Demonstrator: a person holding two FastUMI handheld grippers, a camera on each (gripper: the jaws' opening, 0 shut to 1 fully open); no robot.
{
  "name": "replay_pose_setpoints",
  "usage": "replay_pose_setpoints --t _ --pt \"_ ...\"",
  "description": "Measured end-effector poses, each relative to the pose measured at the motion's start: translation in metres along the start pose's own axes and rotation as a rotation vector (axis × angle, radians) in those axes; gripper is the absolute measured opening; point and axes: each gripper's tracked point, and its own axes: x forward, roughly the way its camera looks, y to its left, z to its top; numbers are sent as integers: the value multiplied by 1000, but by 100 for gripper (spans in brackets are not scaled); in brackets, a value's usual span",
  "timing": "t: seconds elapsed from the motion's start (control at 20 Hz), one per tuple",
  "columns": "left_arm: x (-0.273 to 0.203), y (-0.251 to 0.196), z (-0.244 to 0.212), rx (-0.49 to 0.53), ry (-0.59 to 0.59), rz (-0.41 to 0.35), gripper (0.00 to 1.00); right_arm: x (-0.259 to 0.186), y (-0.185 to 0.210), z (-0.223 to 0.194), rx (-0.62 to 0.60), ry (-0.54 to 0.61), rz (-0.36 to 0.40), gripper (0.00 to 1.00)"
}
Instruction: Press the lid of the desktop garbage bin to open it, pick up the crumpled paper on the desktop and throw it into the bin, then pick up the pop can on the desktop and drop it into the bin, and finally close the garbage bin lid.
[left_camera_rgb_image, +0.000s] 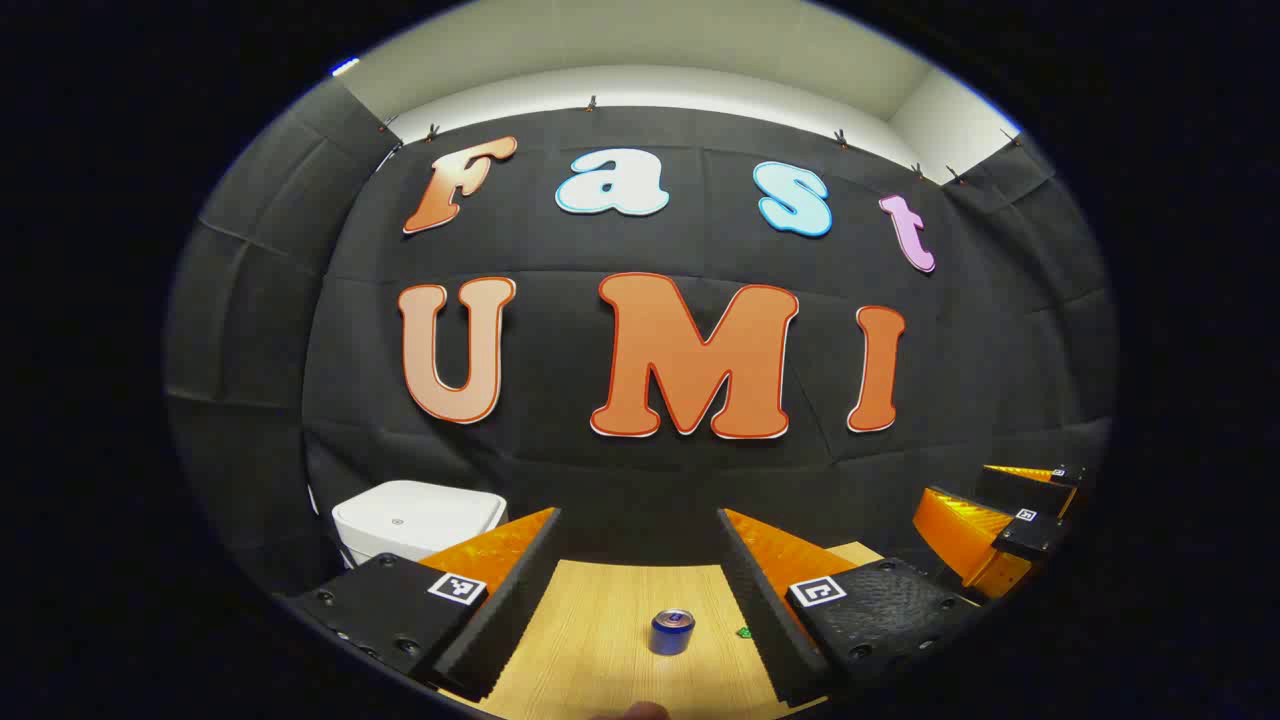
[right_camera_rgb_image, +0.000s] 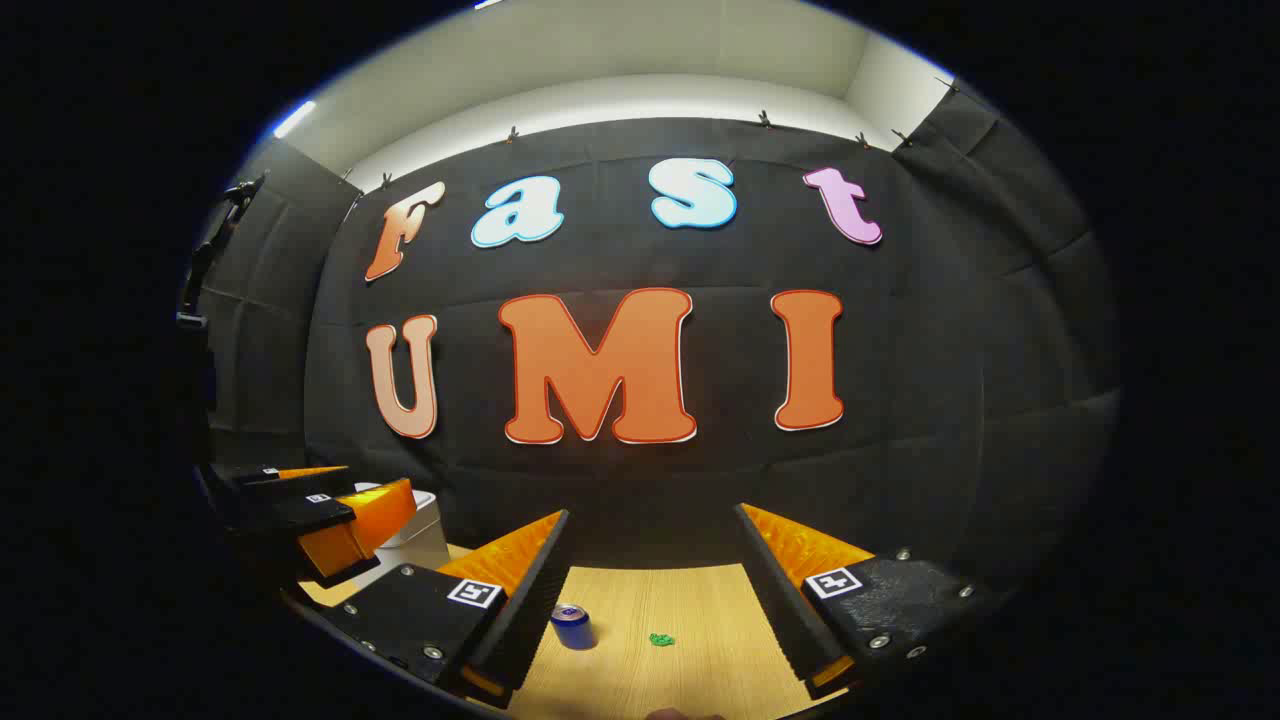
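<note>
The white desktop bin (left_camera_rgb_image: 415, 518) stands at the back left of the wooden table (left_camera_rgb_image: 590, 650), its lid down. A blue pop can (left_camera_rgb_image: 672, 632) stands upright on the table, between and below my left gripper (left_camera_rgb_image: 638, 515) fingers, which are open and hold nothing. A small green crumpled paper (left_camera_rgb_image: 743, 632) lies just right of the can, partly hidden by a finger. In the right gripper view the can (right_camera_rgb_image: 573, 626) sits beside the left finger and the paper (right_camera_rgb_image: 661, 639) lies between the fingers. My right gripper (right_camera_rgb_image: 653, 512) is open, above the table.
The right gripper (left_camera_rgb_image: 985, 495) hovers open at the far right of the left gripper view. The left gripper (right_camera_rgb_image: 340, 495) hovers at the left of the right gripper view, covering part of the bin (right_camera_rgb_image: 428, 535). The black cloth wall closes off the table's back edge.
</note>
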Motion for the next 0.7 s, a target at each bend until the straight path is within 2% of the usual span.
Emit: replay_pose_setpoints --t 0.4,0.7 --pt "3 24 -2 -4 -7 46 94 7 5 -9 16 32 9 94" --pt "4 18 -11 0 22 37 94 5 3 -5 -5 18 3 94"
